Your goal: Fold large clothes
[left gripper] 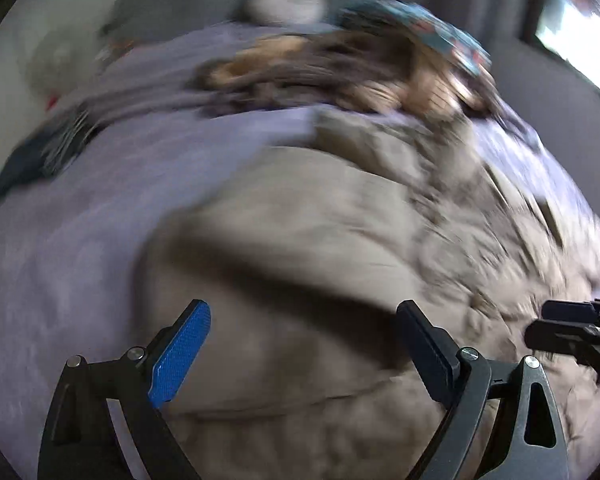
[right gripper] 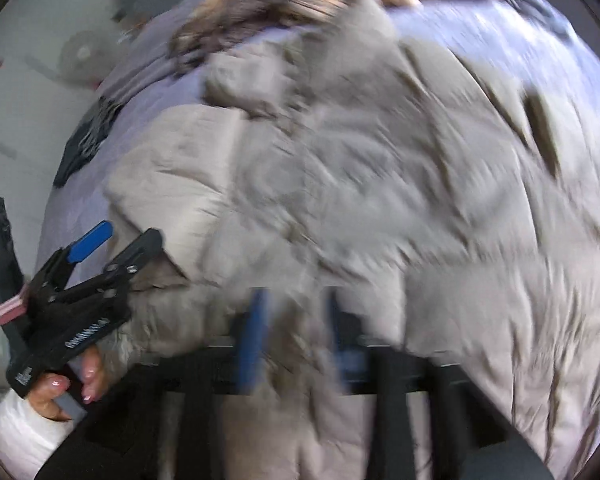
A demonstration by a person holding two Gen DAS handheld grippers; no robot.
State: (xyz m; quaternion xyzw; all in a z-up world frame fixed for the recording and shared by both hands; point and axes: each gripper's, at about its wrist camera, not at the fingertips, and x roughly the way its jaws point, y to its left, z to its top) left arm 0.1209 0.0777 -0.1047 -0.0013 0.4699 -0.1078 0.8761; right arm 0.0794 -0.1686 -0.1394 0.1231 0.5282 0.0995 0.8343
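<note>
Left wrist view, bottom of frame: left hand-held gripper (left gripper: pixel 302 354) spread wide, blue-padded finger (left gripper: pixel 179 354) at lower left, dark finger at lower right, nothing between them. Beige puffy quilted jacket (left gripper: pixel 320 232) fills the centre and lower right of the frame directly past the fingers; no contact visible. Right hand-held gripper (left gripper: pixel 572 330) enters at the right edge, fingertips over the jacket. Lavender bed sheet (left gripper: pixel 60 240) shows at left and lower left. Further up: dark patterned garment (left gripper: pixel 40 156) at the left edge, brown and tan heaped clothing (left gripper: pixel 332 68) at upper centre, teal patterned fabric (left gripper: pixel 416 28) above it, round pale cushion (left gripper: pixel 284 2) at top centre. Heavy motion blur throughout.

Right wrist view, bottom of frame: right hand-held gripper's own blue pads (right gripper: pixel 256 332) sit near each other, upright, with beige jacket fabric bunched in the narrow gap between them; blur hides whether they actually pinch it — cannot tell. Left hand-held gripper sits at lower left, held by a hand with pink nails (right gripper: pixel 68 388) in a white sleeve, its fingers parted, tips at the jacket's edge. Jacket spreads across the centre and right of the frame, sheet showing at upper right and left.
</note>
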